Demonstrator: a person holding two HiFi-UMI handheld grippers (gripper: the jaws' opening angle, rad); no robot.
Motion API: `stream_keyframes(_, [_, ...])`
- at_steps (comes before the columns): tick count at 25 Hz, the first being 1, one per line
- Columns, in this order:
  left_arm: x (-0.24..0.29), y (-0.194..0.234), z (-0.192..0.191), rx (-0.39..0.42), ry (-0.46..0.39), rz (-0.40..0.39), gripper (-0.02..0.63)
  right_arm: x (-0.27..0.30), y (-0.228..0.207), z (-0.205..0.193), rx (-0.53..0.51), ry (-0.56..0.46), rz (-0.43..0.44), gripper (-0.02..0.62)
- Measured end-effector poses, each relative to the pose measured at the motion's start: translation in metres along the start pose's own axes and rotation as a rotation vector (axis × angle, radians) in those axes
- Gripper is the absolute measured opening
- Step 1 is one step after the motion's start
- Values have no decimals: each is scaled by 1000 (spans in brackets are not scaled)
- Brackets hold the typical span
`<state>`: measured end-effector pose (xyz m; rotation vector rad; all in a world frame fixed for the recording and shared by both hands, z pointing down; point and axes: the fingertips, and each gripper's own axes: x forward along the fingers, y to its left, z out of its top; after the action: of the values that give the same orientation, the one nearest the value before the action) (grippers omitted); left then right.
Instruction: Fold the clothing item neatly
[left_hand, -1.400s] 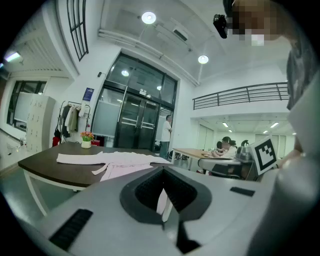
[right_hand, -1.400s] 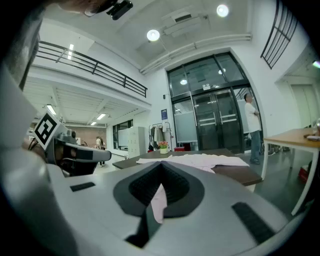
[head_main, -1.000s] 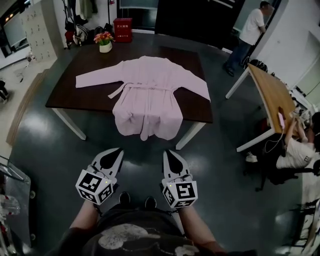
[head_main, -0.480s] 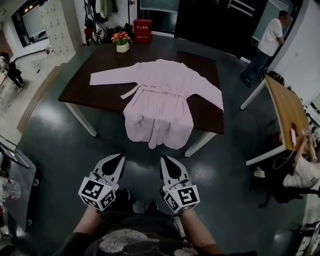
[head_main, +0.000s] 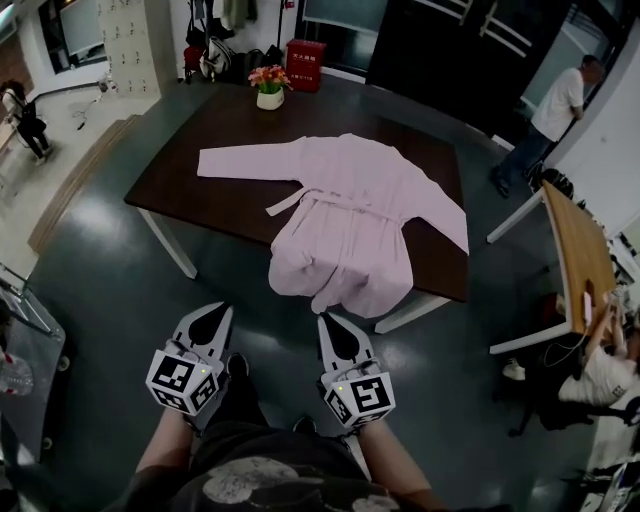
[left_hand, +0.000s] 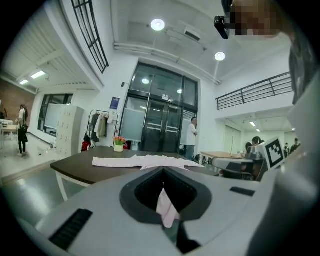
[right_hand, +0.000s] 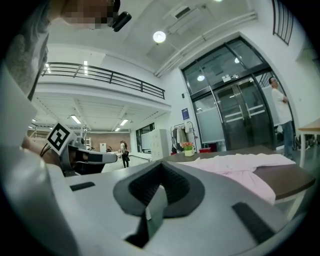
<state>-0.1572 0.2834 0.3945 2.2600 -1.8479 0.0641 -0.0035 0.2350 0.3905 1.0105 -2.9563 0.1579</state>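
While neither pair has reached the work yet, the left tongs (head_main: 214, 312) and the right tongs (head_main: 329, 322) are both closed tip to tip and grip nothing. Each gripper view shows its jaws pressed together, with only background in the slot behind them. Both point forward at the bench (head_main: 205, 195), which stands well apart from them across dark floor (head_main: 110, 260), ahead and a little to the right.

On that bench lies the pink robe (head_main: 350, 195), spread flat and front-up with its belt (head_main: 330, 203) tied at the waist. Its long axis runs nearly straight away from the person. The collar (head_main: 345, 140) points to the far side and the hem (head_main: 345, 285) to the near side, where it droops over the bench's near edge. The sleeves cross that axis: one (head_main: 245, 162) stretches out to the left, the other (head_main: 440, 222) slants toward the near right corner.

The hem is the closest part, and the right tongs look nearer to it than the left. The left sleeve end looks the longest reach. Both pairs probably need to close the gap and open before any fold can start.
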Motion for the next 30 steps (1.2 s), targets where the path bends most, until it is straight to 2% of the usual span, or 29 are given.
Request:
stream_keyframes(9, [53, 130, 37, 22, -16, -41, 11, 151, 12, 21, 11, -22, -54, -9])
stream_keyframes(14, [67, 190, 48, 10, -5, -53, 11, 215, 22, 31, -2, -33, -139, -9])
stream_keyframes(16, [71, 210, 49, -4, -2, -49, 11, 234, 31, 30, 1, -29, -139, -9])
stream_keyframes(22, [85, 241, 37, -52, 24, -25, 11, 267, 38, 13, 6, 44, -113, -9])
stream_keyframes(30, [106, 256, 42, -49, 42, 70, 11, 303, 15, 9, 25, 67, 0, -9])
